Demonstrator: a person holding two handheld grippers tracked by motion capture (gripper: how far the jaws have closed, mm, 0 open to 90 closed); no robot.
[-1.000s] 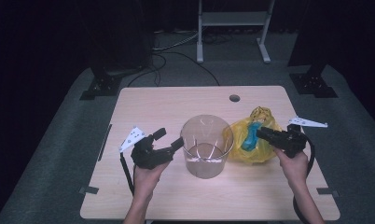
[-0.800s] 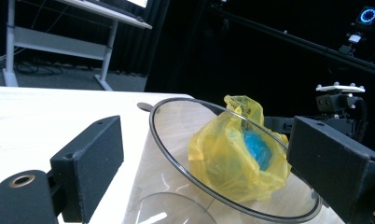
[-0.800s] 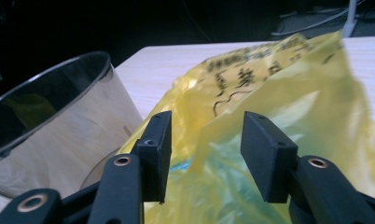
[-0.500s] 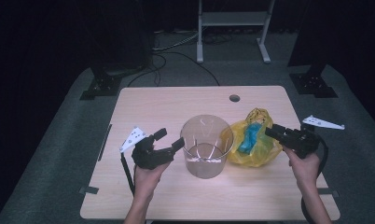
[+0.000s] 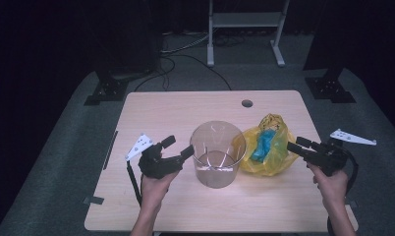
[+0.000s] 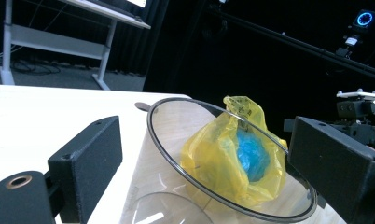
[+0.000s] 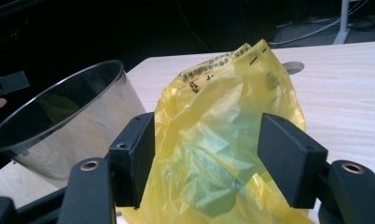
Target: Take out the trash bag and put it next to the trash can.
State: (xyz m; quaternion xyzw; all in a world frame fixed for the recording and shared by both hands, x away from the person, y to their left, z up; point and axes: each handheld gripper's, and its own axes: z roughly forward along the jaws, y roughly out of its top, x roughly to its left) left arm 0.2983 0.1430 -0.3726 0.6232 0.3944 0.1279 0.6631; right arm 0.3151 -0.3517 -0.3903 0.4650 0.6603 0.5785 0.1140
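One overhead camera, two riding close on the grippers.
The high view is looking forward and down on the table (image 5: 151,206); both gripper views are facing inward, low and near, sharing the clear tub (image 6: 223,186) and yellow bag (image 7: 223,140).

**Black grippers, bare forearms**

Both grippers, left (image 5: 178,147) and right (image 5: 297,146), are matte black with blocky rectangular jaws and brass-ringed screw holes behind them. Each carries a pale three-cornered plate on top and trails a black cable. No sleeves.
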